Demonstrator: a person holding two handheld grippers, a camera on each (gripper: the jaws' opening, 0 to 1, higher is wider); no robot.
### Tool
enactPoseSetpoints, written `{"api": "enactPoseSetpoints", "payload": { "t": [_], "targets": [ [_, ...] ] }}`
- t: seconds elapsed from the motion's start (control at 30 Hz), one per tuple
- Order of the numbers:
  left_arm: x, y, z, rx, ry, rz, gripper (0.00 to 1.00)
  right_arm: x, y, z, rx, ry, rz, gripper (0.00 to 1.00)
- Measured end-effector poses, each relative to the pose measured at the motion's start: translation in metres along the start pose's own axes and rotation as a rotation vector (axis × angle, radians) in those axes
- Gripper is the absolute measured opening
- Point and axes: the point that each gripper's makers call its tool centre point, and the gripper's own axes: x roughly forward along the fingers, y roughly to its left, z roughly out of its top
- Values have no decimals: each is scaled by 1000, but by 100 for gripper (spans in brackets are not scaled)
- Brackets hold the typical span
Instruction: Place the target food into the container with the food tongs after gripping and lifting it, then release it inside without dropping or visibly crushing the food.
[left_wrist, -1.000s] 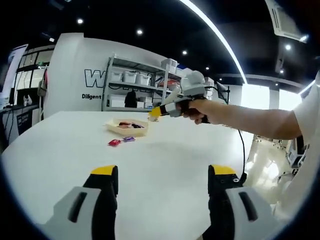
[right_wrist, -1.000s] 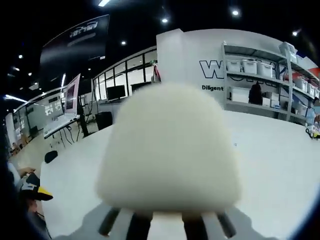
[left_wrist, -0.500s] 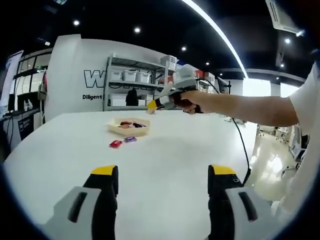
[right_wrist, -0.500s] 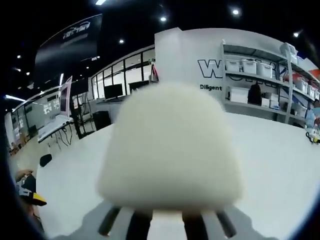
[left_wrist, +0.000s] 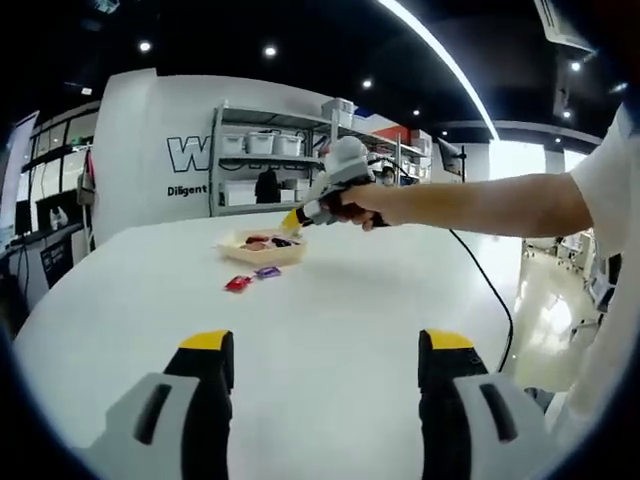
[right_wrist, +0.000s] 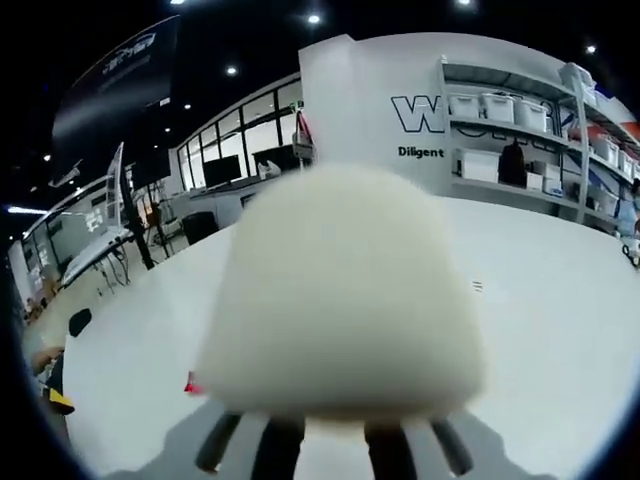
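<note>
In the left gripper view, the left gripper (left_wrist: 322, 372) has its two fingers (left_wrist: 207, 390) spread wide, with nothing between them. They are dark with yellow tips and grey housings, and they hover over the smooth white tabletop (left_wrist: 340, 300).

Far ahead of these fingers, slightly to the left, stands a shallow pale tray (left_wrist: 262, 248) with reddish and brown food pieces inside. Just before the tray lie two small wrappers (left_wrist: 251, 277) on the tabletop, one red and one purple.

Above the tray a hand (left_wrist: 362, 205) on a straight, outstretched arm holds the right gripper (left_wrist: 292, 221), its yellow tip pointing down toward the tray.

In the right gripper view, a soft, white, rounded bun (right_wrist: 340, 295) sits blurred just in front of the lens, resting on thin tongs (right_wrist: 330, 445). I cannot tell how the right fingers stand. Metal shelves (left_wrist: 265, 170) line the far wall.
</note>
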Motion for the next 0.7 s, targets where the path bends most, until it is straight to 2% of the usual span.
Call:
{"api": "enactPoseSetpoints", "payload": {
  "t": [0.43,0.7],
  "targets": [
    [-3,9,-1,4,8,28,73,38,5,0,-15,29,11,14],
    [-4,13,-3,3,13,39,73,44,2,-7,-24,42,9,15]
  ]
}}
